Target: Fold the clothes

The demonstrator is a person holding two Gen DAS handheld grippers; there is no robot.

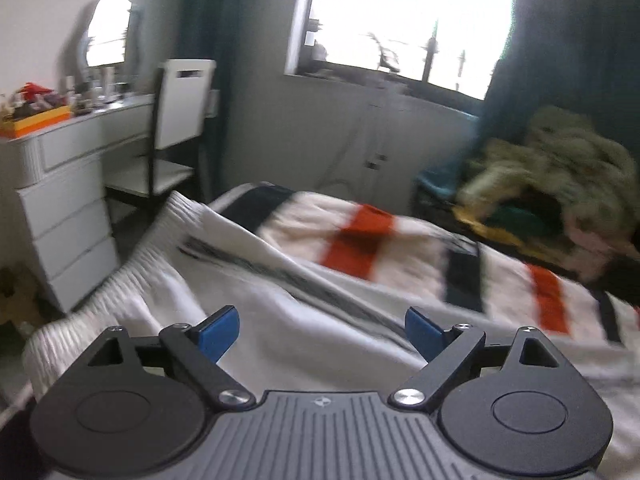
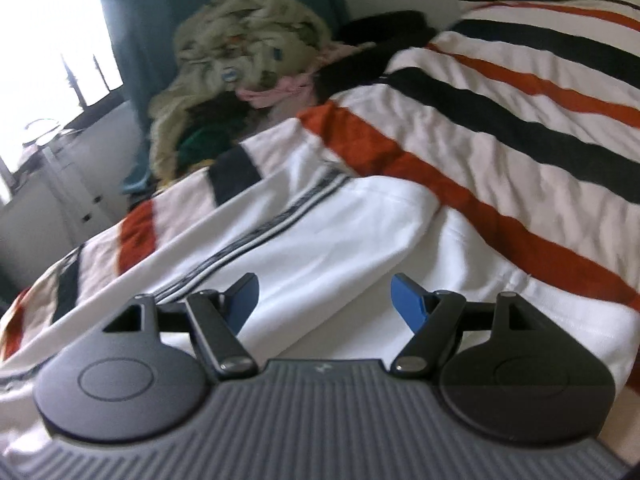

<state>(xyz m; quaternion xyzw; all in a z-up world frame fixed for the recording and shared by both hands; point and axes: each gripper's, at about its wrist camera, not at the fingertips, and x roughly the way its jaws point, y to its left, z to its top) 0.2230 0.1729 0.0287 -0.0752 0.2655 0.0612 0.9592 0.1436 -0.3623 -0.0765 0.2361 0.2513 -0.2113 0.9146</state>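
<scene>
White trousers (image 1: 256, 288) with a ribbed waistband (image 1: 132, 264) and dark side stripes lie on the striped bed cover. My left gripper (image 1: 322, 334) is open and empty, just above the cloth near the waistband. In the right wrist view the same trousers (image 2: 320, 240) stretch away with the striped seam on the left. My right gripper (image 2: 324, 304) is open and empty, low over the white cloth. Both views are blurred.
The bed cover (image 2: 500, 128) has white, orange and black stripes. A heap of other clothes (image 2: 248, 48) lies at the bed's far end, also seen in the left wrist view (image 1: 560, 176). A white dresser (image 1: 60, 200) and chair (image 1: 180, 120) stand left of the bed.
</scene>
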